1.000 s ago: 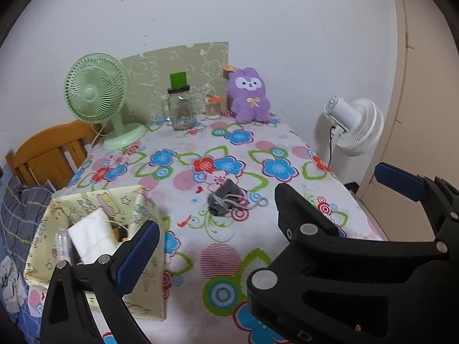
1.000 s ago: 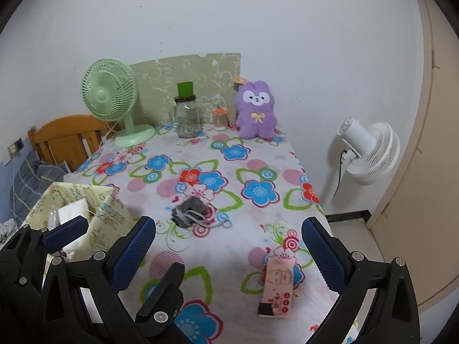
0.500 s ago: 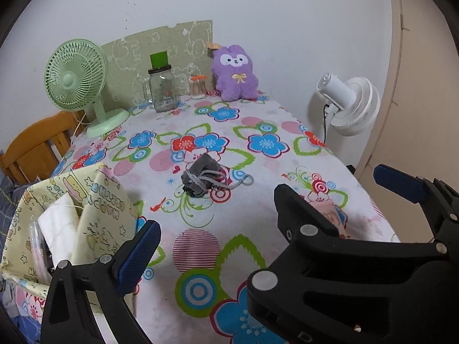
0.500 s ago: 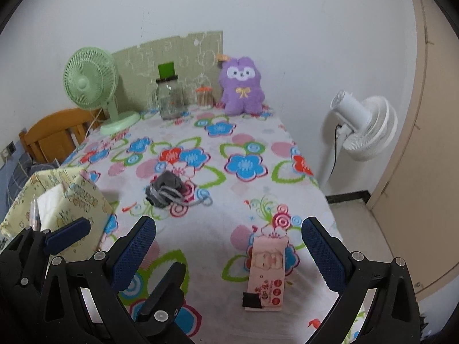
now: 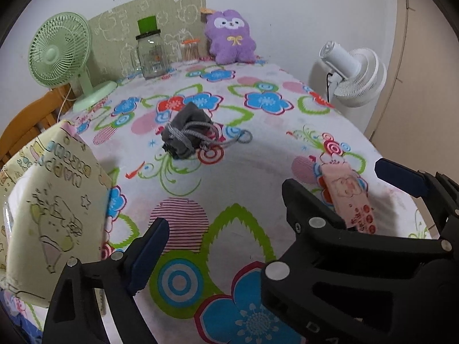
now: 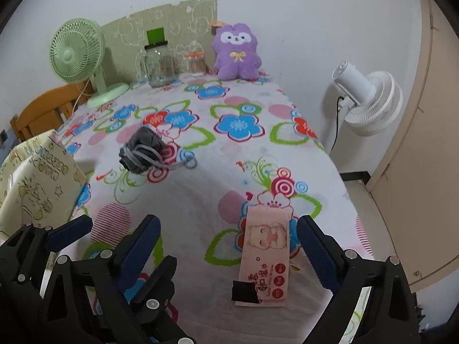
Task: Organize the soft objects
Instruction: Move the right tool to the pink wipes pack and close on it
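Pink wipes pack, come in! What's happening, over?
Both tools open, jaws just closing slightly, nothing held. Right tool straddles pink wipes pack, not gripping. Grey pouch waits mid-table. Nothing in the way.

We see a home: a flowered tablecloth point(image 6: 200, 195), a plush rabbit point(image 6: 236, 53), a green desk fan point(image 6: 77, 54), a wooden chair point(image 6: 43, 111).

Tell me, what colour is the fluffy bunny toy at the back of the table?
The bunny toy is purple with a white face and a small yellow bow, clearest in the right wrist view.

Wipes pack point(image 5: 348, 197) partly behind tongs; storage bag point(image 5: 43, 209) contents hidden.
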### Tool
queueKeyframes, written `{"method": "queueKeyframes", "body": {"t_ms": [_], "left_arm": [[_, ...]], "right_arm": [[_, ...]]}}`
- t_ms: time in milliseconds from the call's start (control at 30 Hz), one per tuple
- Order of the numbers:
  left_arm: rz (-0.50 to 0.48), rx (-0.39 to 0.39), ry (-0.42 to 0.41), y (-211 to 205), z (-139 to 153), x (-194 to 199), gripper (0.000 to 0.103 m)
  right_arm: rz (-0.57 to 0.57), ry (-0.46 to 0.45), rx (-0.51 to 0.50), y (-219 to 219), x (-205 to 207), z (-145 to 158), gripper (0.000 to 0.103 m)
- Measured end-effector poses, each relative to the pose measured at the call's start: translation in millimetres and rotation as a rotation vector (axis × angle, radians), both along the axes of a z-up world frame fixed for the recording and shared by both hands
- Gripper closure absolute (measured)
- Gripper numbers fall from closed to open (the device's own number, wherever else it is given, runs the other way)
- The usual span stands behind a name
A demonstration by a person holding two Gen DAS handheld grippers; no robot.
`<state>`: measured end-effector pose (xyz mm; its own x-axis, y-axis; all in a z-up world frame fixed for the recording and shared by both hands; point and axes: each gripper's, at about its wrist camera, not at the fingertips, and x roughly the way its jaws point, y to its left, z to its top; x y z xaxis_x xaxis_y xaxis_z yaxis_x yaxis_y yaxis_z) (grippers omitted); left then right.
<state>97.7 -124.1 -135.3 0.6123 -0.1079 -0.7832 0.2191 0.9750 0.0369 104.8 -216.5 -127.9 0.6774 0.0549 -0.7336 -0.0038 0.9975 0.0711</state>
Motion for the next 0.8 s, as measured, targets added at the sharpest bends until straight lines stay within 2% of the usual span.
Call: {"method": "queueKeyframes", "body": {"t_ms": [167, 300, 467, 533, 633, 800], "left_arm": [[0.001, 0.006, 0.024, -1, -7, 4, 0.012], [0.002, 0.013, 0.037, -2, -11, 7, 0.013], [0.003, 0.022, 0.048, -4, -15, 11, 0.014], [0.003, 0.024, 0.049, -4, -15, 12, 0.014], [0.001, 0.028, 0.047, -5, -16, 14, 0.014], [-0.006, 0.028, 0.052, -8, -15, 13, 0.015]], "right_arm": [[-0.019, 0.042, 0.015, -7, 6, -13, 0.012], [-0.024, 0.069, 0.027, -12, 10, -20, 0.023], [-0.021, 0.063, -0.007, -10, 13, -22, 0.047], [-0.024, 0.058, -0.023, -11, 14, -22, 0.063], [-0.018, 0.056, -0.033, -13, 16, -22, 0.068], [-0.02, 0.062, -0.04, -15, 16, -22, 0.069]]}}
